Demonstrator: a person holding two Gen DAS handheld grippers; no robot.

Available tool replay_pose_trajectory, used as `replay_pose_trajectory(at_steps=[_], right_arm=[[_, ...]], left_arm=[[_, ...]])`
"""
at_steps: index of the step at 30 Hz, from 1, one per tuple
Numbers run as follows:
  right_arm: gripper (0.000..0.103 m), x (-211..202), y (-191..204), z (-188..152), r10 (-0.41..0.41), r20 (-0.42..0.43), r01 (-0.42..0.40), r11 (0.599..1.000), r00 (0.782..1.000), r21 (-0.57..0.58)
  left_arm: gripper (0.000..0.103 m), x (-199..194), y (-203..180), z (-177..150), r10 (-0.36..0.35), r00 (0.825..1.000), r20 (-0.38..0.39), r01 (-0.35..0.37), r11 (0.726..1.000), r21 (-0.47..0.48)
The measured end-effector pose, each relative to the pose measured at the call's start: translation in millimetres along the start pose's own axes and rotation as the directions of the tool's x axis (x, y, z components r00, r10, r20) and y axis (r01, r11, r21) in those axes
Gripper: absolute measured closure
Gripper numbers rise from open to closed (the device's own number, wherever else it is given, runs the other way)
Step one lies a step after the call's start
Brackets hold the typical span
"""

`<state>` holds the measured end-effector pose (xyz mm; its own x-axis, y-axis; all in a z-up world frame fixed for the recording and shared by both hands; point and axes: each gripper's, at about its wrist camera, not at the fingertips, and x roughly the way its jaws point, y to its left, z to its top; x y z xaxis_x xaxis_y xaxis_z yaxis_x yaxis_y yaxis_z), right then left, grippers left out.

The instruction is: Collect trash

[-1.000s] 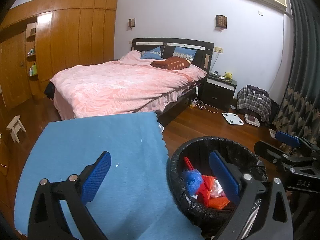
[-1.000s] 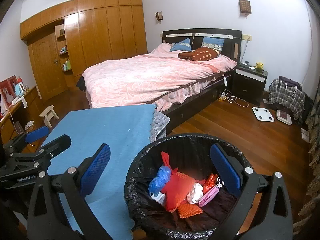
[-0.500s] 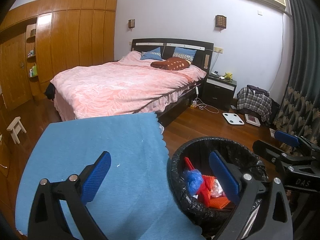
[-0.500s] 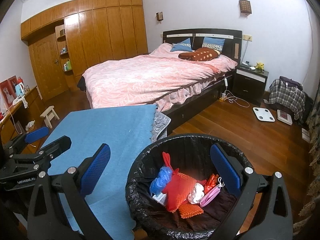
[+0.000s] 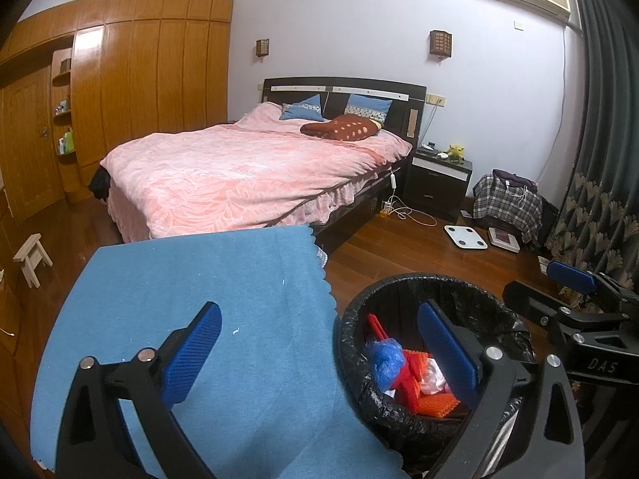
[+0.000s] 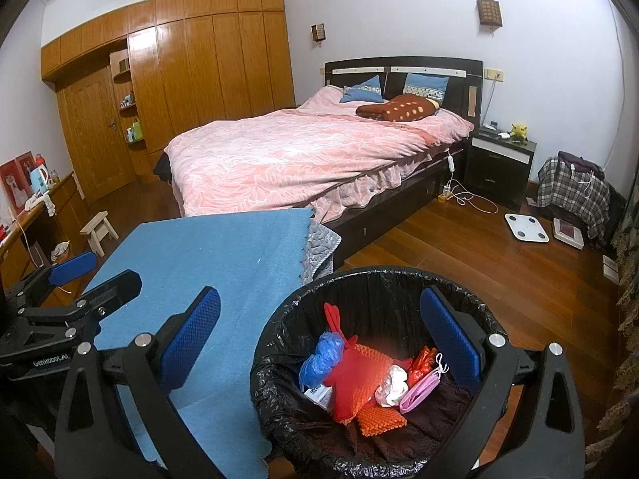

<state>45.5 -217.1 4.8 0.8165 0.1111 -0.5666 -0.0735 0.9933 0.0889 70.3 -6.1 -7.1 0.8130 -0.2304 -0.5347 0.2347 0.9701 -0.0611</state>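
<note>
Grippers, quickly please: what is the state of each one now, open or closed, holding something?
Left gripper: open, holding nothing.
Right gripper: open, holding nothing.

A blue cloth [image 6: 207, 255] covers the table, beside the lined trash bin [image 6: 279, 379] on the wooden floor [image 6: 499, 263].

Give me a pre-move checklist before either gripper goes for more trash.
1. Left gripper open and holding nothing: ok.
2. Right gripper open and holding nothing: ok.
3. Trash bin within reach, black liner folded over the rim: ok.
4. Room left in the bin: ok; the blue bag, red bag and pink mask lie low.
5. Blue cloth cleared of trash: ok, only tiny specks show.
6. Trash left elsewhere in the room: cannot tell.
</note>
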Motion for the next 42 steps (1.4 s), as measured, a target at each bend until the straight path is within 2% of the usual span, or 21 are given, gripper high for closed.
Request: replay_pose_trajectory(at_steps=[42], right_arm=[[0.006, 2.2, 3.1, 0.4, 0.002, -0.006, -0.002, 1.000, 1.000, 0.002]], left_arm=[[0.006, -0.1, -0.9, 0.0, -0.001, 1.000, -0.003, 0.001, 1.000, 0.002]])
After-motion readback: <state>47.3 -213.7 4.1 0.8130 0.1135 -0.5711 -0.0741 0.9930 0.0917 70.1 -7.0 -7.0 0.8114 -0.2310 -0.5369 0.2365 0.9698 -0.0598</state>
